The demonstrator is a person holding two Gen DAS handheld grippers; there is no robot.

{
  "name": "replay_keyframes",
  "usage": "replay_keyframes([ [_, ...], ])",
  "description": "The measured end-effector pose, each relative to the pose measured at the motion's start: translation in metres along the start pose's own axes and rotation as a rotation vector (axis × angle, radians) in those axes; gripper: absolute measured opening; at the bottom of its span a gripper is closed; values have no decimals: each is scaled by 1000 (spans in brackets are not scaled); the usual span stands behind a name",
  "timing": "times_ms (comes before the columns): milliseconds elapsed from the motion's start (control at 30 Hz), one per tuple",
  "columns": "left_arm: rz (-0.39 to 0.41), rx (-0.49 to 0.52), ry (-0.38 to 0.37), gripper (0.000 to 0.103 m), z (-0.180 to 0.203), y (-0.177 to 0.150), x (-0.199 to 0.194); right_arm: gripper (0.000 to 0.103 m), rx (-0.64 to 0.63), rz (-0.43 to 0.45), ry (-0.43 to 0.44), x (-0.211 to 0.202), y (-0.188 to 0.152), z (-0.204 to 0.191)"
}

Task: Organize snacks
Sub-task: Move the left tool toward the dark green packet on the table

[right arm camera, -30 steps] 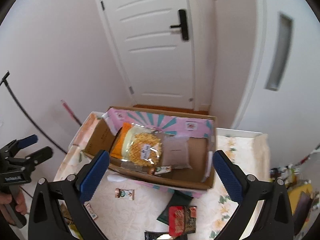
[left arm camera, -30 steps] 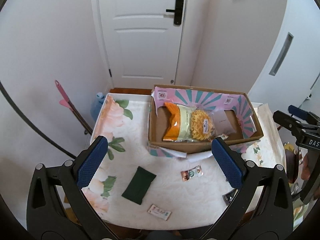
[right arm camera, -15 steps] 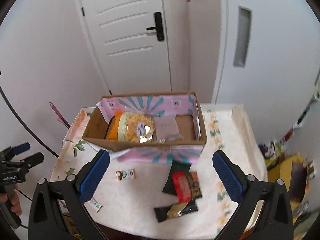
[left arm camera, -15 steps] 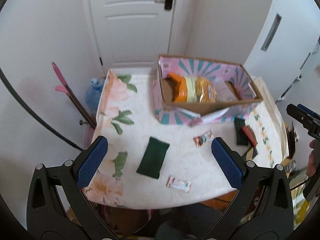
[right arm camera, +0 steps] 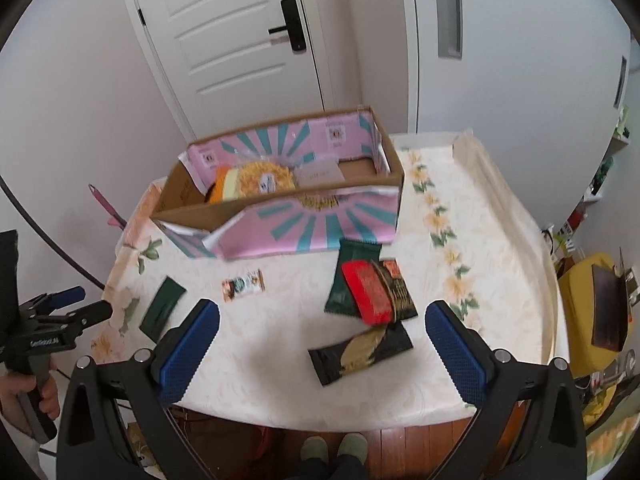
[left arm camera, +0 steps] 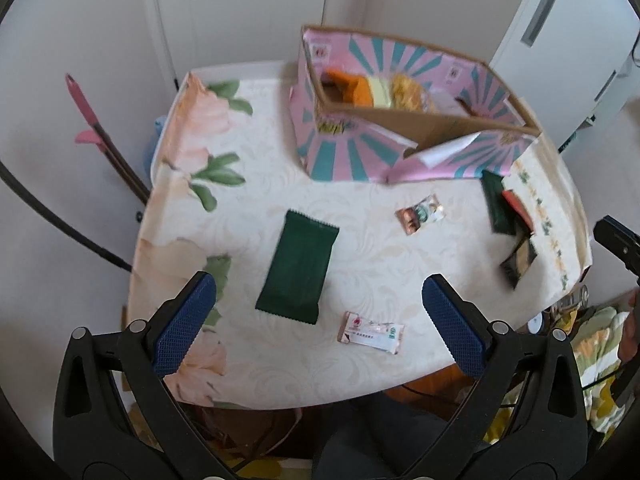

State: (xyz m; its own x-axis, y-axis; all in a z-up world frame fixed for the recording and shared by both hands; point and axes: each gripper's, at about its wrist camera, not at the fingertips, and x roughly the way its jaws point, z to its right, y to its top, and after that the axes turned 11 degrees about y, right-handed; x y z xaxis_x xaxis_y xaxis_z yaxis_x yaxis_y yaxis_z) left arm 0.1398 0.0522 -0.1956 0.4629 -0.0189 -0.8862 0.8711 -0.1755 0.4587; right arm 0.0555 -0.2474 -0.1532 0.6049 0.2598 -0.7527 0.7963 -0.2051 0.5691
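Note:
A pink-and-teal cardboard box stands at the back of the table with an orange and yellow snack bag inside. A dark green packet lies in front of my open, empty left gripper. A small white-pink sachet and a small brown wrapper lie nearby. My right gripper is open and empty above a black-gold packet, a red packet and another green packet.
The table wears a cream floral cloth. A white door stands behind it. A pink-handled tool leans at the left wall. A yellow seat stands at the right.
Both grippers have pulled back and lowered toward the near table edge. The loose packets now sit closer in both views and the box farther away.

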Motion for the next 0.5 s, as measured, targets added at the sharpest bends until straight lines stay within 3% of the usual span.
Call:
replay_keyframes([
  [167, -40, -1, 6, 95, 5, -4, 32, 103, 23, -30, 39, 18, -14, 16],
  [333, -82, 42, 31, 81, 6, -3, 67, 103, 31, -48, 49, 29, -23, 27],
  [500, -113, 97, 47, 74, 9, -1, 91, 103, 50, -73, 47, 44, -26, 40],
])
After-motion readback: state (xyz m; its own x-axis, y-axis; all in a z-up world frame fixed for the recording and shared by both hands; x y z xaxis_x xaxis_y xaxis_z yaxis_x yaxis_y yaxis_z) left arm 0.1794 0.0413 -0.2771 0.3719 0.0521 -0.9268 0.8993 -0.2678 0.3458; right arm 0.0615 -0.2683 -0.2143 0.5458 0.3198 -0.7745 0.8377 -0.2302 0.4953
